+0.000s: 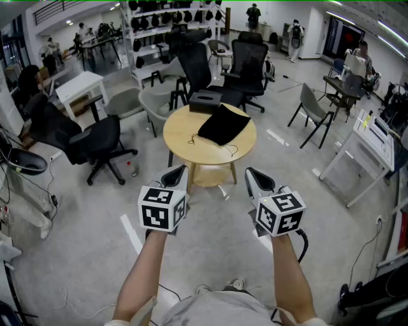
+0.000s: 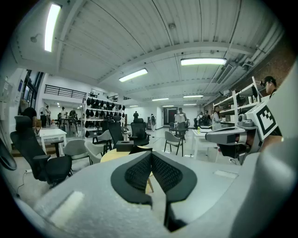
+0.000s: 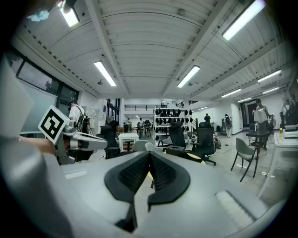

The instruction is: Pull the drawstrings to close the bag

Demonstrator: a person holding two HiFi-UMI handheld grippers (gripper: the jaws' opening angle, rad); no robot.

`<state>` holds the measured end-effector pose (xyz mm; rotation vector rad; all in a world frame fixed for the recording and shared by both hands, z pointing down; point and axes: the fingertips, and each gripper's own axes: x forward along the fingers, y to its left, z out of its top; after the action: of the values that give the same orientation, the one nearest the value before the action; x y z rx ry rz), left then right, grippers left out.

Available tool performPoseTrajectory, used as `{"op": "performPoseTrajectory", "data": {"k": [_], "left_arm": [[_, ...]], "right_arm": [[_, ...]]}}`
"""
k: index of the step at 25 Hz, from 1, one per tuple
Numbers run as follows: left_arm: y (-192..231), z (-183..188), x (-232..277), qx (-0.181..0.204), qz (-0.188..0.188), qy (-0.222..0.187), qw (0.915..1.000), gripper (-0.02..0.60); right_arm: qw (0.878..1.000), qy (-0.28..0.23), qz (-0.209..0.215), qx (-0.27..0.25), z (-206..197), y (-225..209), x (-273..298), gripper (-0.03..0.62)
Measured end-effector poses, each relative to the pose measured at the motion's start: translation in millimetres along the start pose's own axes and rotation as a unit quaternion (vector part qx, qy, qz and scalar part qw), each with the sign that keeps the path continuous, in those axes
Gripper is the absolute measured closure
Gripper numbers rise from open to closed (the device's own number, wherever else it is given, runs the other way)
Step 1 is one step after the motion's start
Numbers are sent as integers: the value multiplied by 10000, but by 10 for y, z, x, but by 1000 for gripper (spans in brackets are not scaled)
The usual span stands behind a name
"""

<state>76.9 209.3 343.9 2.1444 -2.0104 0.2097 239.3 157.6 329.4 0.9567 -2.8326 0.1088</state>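
Place: looks like a big open-plan office slash robotics lab, definitely not a home
Seating: black swivel office chairs all over, plus a few grey shell chairs
Desks: white desks round the edges, and a long white workstation on the right with gear on it
Middle: one small round wooden bench standing out in the open
Storage: open shelf rack at the back, rows of black rounded items on it, can't tell what
Ceiling: bare ribbed ceiling with long strip lights
Floor: glossy grey floor with white tape marks
People: several people standing or sitting far back
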Motion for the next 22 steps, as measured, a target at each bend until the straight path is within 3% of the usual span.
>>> {"op": "performPoseTrajectory", "data": {"k": [7,13,22], "left_arm": [[62,-23,62,-55,-91,-59,9999,579],[93,-67,225,-161,-264,7,9995,530],[410,-76,627,-273,-225,15,9994,456]], "right_arm": [[9999,-17,-125,24,-42,15,53,589],[9999,20,-119,30,-84,-38,212,578],[9999,49,-53,134,-172,-255,690,551]]}}
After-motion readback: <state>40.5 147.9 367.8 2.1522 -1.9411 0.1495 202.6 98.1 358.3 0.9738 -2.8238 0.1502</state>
